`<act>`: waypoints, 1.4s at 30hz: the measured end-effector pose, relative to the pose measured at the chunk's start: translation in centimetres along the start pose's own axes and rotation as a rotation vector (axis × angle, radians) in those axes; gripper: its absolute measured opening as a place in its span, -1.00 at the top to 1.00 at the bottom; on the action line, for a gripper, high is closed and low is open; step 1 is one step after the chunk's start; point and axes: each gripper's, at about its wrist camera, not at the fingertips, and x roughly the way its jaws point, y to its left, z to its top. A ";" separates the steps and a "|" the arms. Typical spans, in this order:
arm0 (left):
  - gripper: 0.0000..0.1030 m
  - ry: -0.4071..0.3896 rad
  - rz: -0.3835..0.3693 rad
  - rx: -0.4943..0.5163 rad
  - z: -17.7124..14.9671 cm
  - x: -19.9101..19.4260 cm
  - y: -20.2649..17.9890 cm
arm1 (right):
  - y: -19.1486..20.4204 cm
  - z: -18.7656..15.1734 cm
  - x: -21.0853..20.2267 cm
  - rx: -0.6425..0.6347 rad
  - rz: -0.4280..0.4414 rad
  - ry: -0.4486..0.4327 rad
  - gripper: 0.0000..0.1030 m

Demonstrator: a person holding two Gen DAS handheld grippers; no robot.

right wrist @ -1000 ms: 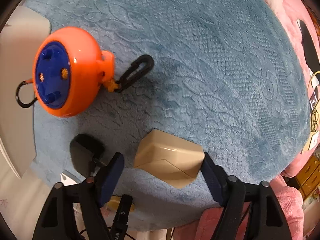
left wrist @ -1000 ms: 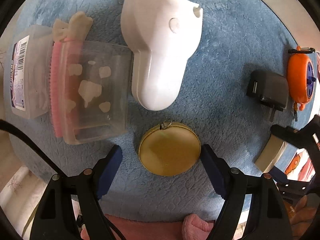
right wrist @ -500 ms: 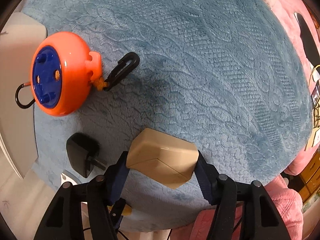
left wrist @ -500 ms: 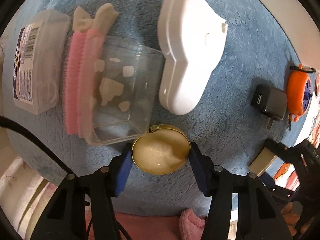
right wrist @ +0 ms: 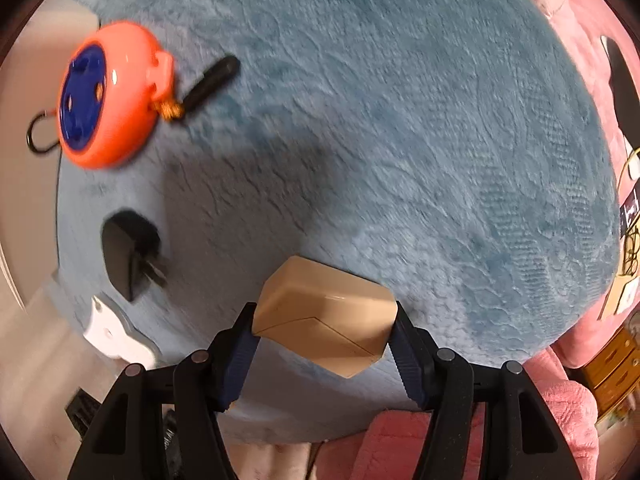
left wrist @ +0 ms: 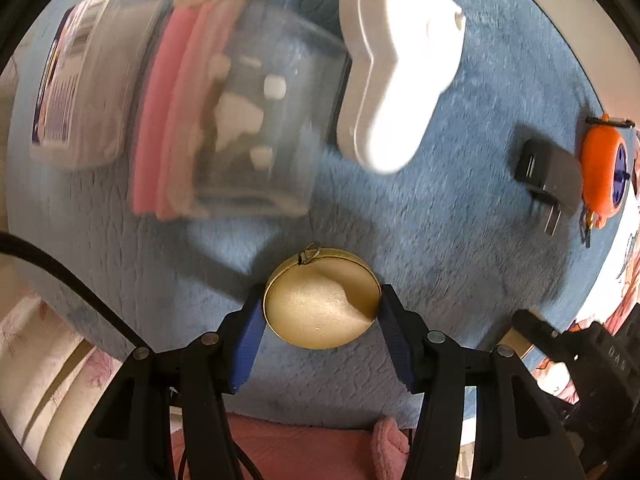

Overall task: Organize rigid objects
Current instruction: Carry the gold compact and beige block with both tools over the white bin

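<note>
The left gripper [left wrist: 322,310] had its blue pads pressed against both sides of a round gold tin [left wrist: 321,300], jaws closed partway around it, the tin held above the blue plush mat [left wrist: 440,216]. Beyond the tin, to the far left, lay a clear plastic box [left wrist: 256,120] with pink strips along its left side, and further left a second clear box with a printed label [left wrist: 84,76]. A large white plastic device [left wrist: 396,68] lay just right of the clear box, touching its edge. Well to the right sat a black plug adapter [left wrist: 548,176], and just beside it, at the mat's edge, an orange reel [left wrist: 604,168] with a blue centre.

The right gripper [right wrist: 324,330] was clamped partway shut on a tan angular case [right wrist: 324,320], its pads tight against both ends. Far left of it lay the black adapter [right wrist: 128,248], prongs pointing right, and beyond that the orange reel [right wrist: 112,92] with its black clip [right wrist: 210,80] stretched out to the right. A pink blanket [right wrist: 576,40] bordered the mat on the right.
</note>
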 end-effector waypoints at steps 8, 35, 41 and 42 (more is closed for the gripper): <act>-0.14 0.020 0.022 -0.042 -2.6 1.2 0.5 | -2.1 -3.2 0.9 -0.113 -0.042 0.044 -0.23; -0.14 -0.388 0.060 0.257 -5.9 -17.6 -9.2 | 4.1 1.0 -17.9 -0.493 0.141 -0.411 -0.23; -0.14 -0.535 0.038 0.376 -4.2 -21.3 -11.7 | 6.4 0.9 -20.2 -0.553 0.184 -0.559 -0.23; -0.14 -0.555 0.034 0.389 -4.0 -21.1 -11.7 | 6.7 0.8 -20.5 -0.562 0.187 -0.581 -0.23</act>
